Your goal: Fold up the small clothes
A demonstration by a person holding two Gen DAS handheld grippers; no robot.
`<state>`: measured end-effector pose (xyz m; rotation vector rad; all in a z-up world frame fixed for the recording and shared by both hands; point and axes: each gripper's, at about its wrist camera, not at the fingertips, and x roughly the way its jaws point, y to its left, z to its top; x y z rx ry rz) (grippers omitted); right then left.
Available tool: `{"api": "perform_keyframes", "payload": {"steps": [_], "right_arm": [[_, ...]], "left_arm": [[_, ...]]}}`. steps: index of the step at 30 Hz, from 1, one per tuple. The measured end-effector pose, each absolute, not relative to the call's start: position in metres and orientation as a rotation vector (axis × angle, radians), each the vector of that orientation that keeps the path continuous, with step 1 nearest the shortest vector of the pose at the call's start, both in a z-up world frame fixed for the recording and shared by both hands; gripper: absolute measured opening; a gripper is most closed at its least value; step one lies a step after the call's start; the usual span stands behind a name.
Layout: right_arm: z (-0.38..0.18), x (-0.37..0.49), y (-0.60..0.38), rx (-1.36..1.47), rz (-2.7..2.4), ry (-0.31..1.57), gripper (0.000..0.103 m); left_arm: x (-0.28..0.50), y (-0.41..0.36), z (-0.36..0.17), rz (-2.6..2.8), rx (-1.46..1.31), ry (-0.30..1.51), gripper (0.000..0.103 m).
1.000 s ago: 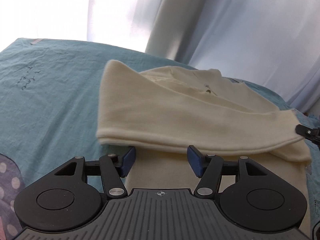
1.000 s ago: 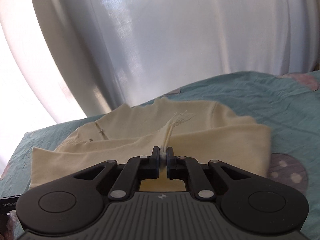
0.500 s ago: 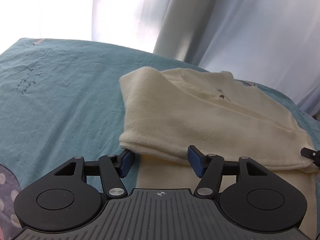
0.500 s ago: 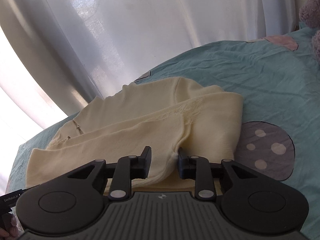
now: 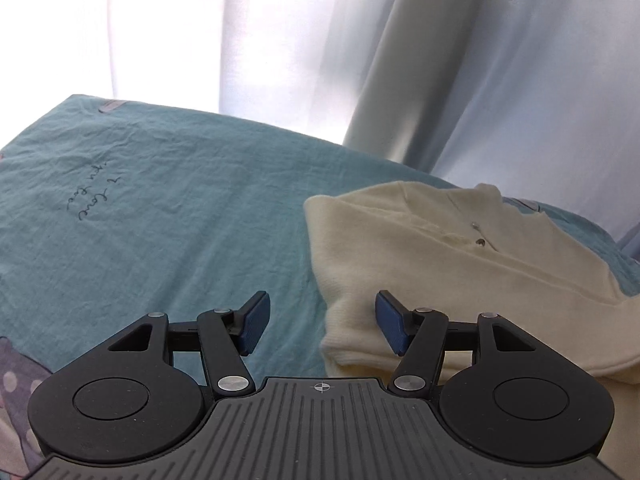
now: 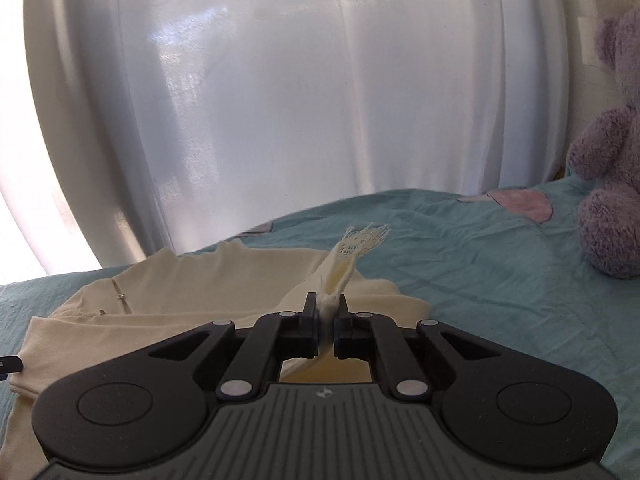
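Note:
A cream knit sweater (image 5: 440, 272) lies partly folded on a teal bed sheet (image 5: 160, 232), with small buttons near its neck. My left gripper (image 5: 320, 320) is open and empty, its blue pads on either side of the sweater's left folded edge. In the right wrist view the sweater (image 6: 180, 304) lies ahead and to the left. My right gripper (image 6: 325, 312) is shut on a pinched fold of the sweater, and a lacy cuff (image 6: 362, 240) sticks up beyond the fingers.
White curtains (image 6: 280, 100) hang behind the bed. A purple teddy bear (image 6: 612, 184) sits at the right on the sheet. The sheet has a pink heart print (image 6: 520, 200) and handwriting print (image 5: 94, 198).
My right gripper opened half a second ago, then shut again on a fold of the sweater and lifted it. My left gripper stayed open and shifted left, so the sweater now sits to its right.

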<state>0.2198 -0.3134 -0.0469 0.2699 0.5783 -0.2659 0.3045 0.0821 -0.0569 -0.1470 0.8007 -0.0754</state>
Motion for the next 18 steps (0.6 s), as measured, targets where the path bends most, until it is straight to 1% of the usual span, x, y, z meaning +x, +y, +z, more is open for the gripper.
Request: {"api": "perform_keyframes", "payload": {"steps": [2, 3, 4, 10, 15, 18], "right_arm": [[-0.057, 0.221, -0.318, 0.289, -0.272, 0.624, 0.006], [-0.061, 0.221, -0.318, 0.29, -0.274, 0.642, 0.006], [-0.064, 0.222, -0.319, 0.293, -0.272, 0.658, 0.006], [-0.071, 0.224, -0.318, 0.298, -0.252, 0.686, 0.006], [-0.057, 0.226, -0.309, 0.184, -0.284, 0.614, 0.006], [-0.065, 0.229, -0.317, 0.185, -0.325, 0.664, 0.007]], "left_arm": [[0.304, 0.078, -0.057, -0.109, -0.145, 0.8, 0.067], [0.304, 0.075, -0.057, -0.125, -0.137, 0.797, 0.072], [0.305, 0.072, -0.058, -0.132, -0.128, 0.796, 0.074], [0.319, 0.059, -0.065, -0.15, -0.085, 0.807, 0.073], [0.333, 0.055, -0.069, -0.126, -0.055, 0.794, 0.073], [0.338, 0.055, -0.072, -0.116, -0.051, 0.808, 0.073]]}}
